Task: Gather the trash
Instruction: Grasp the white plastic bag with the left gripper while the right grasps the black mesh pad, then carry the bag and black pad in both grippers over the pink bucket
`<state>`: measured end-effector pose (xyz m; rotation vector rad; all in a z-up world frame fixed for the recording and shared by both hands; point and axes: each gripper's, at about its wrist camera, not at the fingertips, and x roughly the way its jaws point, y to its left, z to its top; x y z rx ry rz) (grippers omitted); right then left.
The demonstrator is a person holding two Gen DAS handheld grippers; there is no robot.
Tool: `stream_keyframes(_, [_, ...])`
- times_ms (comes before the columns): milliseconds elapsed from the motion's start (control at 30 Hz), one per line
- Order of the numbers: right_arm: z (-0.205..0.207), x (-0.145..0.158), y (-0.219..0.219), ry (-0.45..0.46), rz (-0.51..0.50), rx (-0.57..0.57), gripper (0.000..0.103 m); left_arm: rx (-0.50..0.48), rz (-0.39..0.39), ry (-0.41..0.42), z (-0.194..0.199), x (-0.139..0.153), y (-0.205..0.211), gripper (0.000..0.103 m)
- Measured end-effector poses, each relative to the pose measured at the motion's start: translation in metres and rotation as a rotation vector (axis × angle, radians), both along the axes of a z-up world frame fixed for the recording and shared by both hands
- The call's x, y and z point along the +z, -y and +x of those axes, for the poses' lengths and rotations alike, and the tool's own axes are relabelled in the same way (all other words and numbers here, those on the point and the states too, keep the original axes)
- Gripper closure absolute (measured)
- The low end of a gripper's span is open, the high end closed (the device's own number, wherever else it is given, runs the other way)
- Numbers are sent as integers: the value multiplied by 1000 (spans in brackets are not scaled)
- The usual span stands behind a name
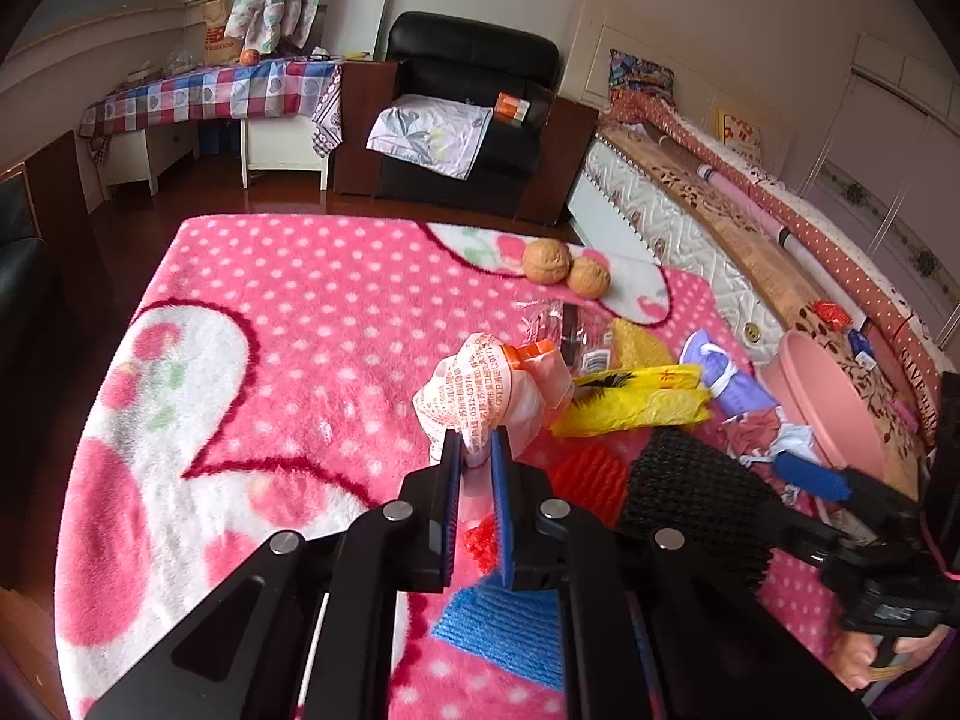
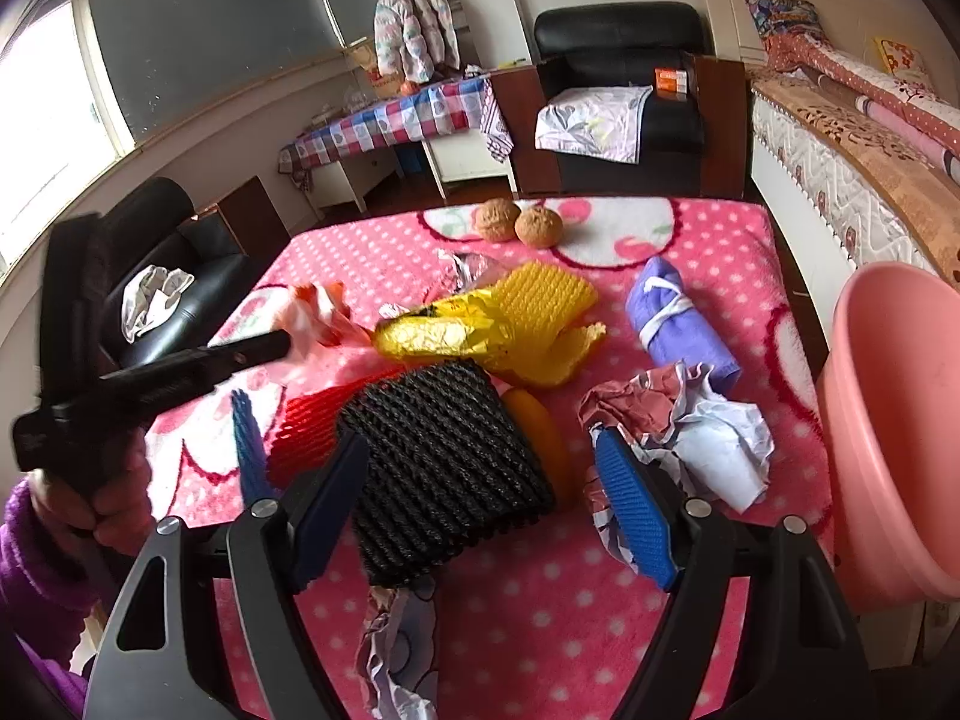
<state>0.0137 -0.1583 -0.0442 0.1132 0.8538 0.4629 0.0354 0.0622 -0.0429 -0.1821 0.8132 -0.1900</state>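
On the pink polka-dot blanket [image 1: 288, 300] the trash lies heaped towards the right, and the left gripper [image 1: 476, 450] is clenched on the white-and-orange printed wrapper [image 1: 480, 387], blue pads pinching its lower end while the rest puffs up above the fingers. Over to the right gripper [image 2: 480, 501]: jaws spread, nothing pinched, the black mesh roll [image 2: 447, 474] sitting between them, and the left pad looks to be right against the roll, though the angle makes that hard to call. Its right finger lies just beside the crumpled red-and-white paper [image 2: 690, 432]. Beyond the roll, the yellow foil bag [image 2: 438, 333] and yellow mesh [image 2: 543, 300], with the purple cloth bundle [image 2: 678, 324] further right. Two walnuts [image 2: 519, 221] sit at the far edge, touching. The pink basin [image 2: 888, 420] stands at the right edge, just beside the paper.
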Motion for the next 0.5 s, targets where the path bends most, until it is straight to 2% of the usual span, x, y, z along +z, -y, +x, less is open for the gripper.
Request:
stream_keyframes(33, [2,-2,0,-16,1,3,44,0,0,3,-2,2,1,94])
stream_keyframes(100, [4,-6,-1,-45,12,10,60,2,4,13,-5,6,3,94])
stream_keyframes(133, [5,-9,-1,-61,16,15,64,0,3,18,-7,8,4,94])
stream_keyframes(200, [3,-11,-1,-77,31,26,83,-3,1,27,-9,13,7,94])
stream_keyframes(233, [2,-11,0,-77,37,26,87,-4,2,33,-11,15,8,94])
stream_keyframes(500, [-15,18,18,21,106,6,90,-24,3,76,-19,36,25,94])
